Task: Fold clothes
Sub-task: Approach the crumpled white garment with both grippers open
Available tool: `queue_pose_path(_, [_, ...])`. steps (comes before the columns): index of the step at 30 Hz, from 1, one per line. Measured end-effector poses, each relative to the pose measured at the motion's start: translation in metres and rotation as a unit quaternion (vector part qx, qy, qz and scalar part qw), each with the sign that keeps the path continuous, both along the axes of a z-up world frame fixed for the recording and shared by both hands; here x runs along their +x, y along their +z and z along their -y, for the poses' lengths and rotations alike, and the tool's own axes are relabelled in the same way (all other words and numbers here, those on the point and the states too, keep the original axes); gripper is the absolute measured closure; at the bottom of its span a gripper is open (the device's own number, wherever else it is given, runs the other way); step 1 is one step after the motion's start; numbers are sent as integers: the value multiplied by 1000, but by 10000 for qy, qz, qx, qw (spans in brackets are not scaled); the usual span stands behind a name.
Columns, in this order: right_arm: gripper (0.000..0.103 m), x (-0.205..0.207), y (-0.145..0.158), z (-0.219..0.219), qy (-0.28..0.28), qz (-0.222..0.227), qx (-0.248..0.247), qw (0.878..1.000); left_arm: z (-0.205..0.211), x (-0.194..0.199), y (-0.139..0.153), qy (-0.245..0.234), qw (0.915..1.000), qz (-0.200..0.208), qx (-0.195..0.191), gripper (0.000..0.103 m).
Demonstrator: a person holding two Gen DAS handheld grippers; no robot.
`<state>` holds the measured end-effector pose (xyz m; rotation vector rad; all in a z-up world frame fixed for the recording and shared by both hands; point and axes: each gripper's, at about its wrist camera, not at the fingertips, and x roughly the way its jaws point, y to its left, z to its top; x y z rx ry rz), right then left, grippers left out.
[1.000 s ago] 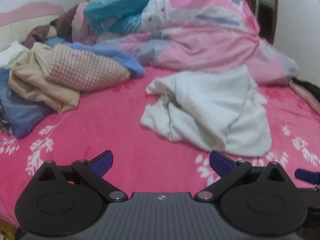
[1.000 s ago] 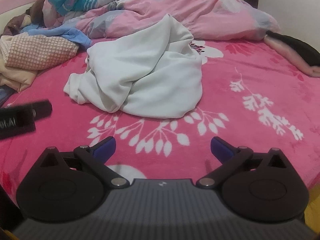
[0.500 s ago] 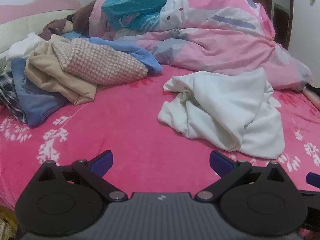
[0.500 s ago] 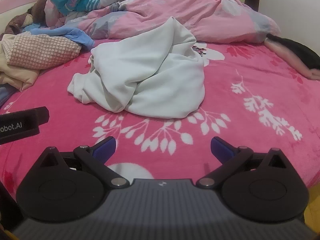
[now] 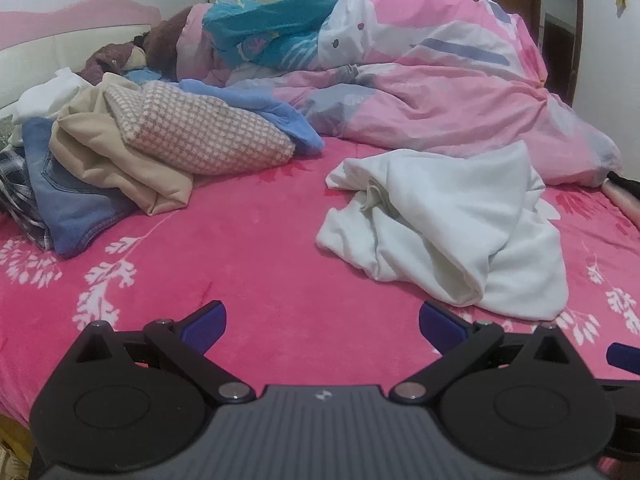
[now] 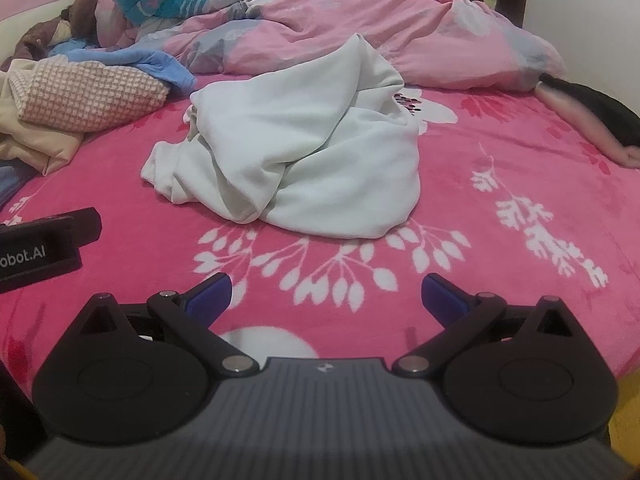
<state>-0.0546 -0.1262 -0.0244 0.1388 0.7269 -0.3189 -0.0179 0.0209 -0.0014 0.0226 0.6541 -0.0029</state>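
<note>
left gripper [image 5: 322, 322] spread wide, empty | right gripper [image 6: 326, 296] spread wide, empty | white garment [image 6: 304, 160] crumpled, untouched | jeans [image 5: 68, 200] only in left view | dark garment [image 6: 592, 108] clearer in right view

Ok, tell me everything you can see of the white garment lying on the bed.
The white garment is a soft, thick-looking fabric, plain white, with no print visible. It lies crumpled in a loose heap, unfolded, with deep creases and one fold peaking up at the back. A thin drawstring-like cord shows near an opening on its left side. It rests on the pink floral blanket, in front of the pink duvet and apart from the clothes pile. Neither gripper touches it.
</note>
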Motion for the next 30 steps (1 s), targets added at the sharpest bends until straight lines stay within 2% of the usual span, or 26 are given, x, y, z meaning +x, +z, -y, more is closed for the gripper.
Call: queue_pose_path(30, [1, 15, 4, 2, -16, 47, -26, 10000, -2, 15, 1, -161, 9998, 33, -124, 0])
